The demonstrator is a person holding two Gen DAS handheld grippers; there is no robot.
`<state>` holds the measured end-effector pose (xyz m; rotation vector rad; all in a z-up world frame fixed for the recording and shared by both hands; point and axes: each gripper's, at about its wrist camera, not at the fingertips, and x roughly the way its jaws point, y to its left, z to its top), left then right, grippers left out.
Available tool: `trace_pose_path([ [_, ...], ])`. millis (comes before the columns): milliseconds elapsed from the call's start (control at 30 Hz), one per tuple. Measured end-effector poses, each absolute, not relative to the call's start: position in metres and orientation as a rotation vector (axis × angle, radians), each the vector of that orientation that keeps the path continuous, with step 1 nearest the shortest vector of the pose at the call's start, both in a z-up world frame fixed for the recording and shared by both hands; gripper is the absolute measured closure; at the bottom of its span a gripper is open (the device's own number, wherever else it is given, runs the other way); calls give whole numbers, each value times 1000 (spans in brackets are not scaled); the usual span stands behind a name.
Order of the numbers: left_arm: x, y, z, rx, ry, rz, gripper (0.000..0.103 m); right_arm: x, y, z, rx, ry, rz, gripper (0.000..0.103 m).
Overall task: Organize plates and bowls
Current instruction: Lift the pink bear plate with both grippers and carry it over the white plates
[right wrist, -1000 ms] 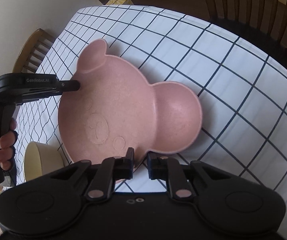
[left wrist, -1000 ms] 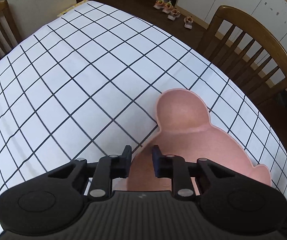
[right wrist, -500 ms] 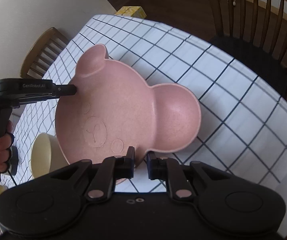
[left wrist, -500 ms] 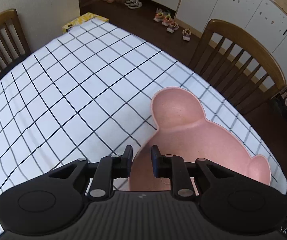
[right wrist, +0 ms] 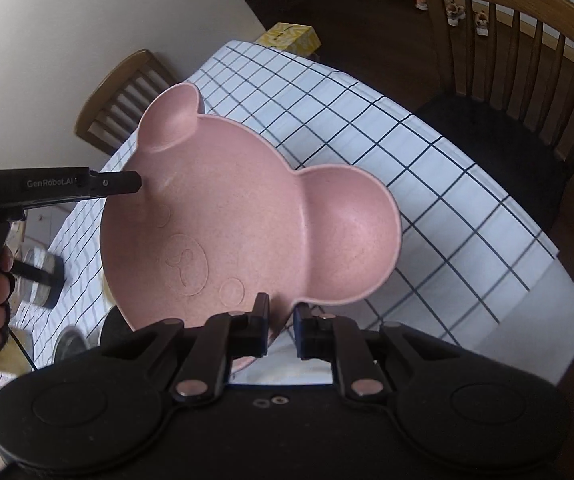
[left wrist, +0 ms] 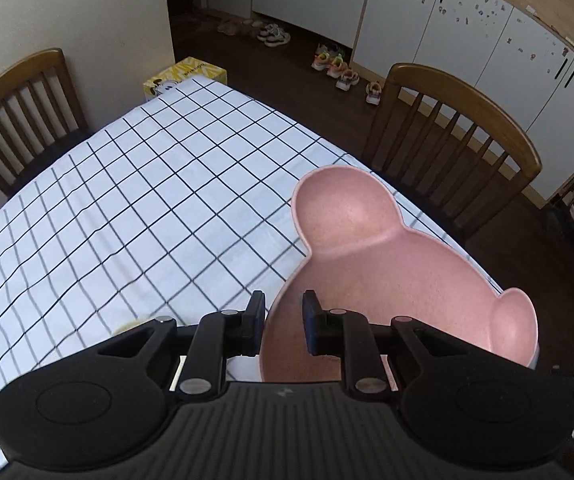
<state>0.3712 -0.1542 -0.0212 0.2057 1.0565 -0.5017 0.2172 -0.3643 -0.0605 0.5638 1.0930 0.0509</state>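
Observation:
A pink bear-shaped plate (left wrist: 367, 264) with two ear compartments hangs in the air above the checked tablecloth (left wrist: 147, 208). My left gripper (left wrist: 283, 326) is shut on its rim on one side. My right gripper (right wrist: 281, 330) is shut on the rim on the other side, near the large ear (right wrist: 351, 236). In the right wrist view the plate (right wrist: 223, 220) is tilted and the left gripper (right wrist: 127, 182) pinches its rim below the small ear.
Wooden chairs stand at the table's far left (left wrist: 23, 108) and right (left wrist: 459, 140). A yellow tissue box (left wrist: 185, 76) sits past the far corner. Dark round items (right wrist: 43, 276) lie on the table under the plate, blurred.
Both grippers have lifted the pink plate well above the table. The table looks smaller and farther. The yellow bowl seen below the plate earlier is out of sight.

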Motion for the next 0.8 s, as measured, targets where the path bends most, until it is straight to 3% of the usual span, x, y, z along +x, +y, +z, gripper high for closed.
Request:
trace_pose_path([
  [433,276,-122,15,126,1018,-482,84,160,-358,-23,442,1088,121,90],
  [800,206,-107,5,47,1054,-507,84,130,-363,-9,325,1110,140,89],
])
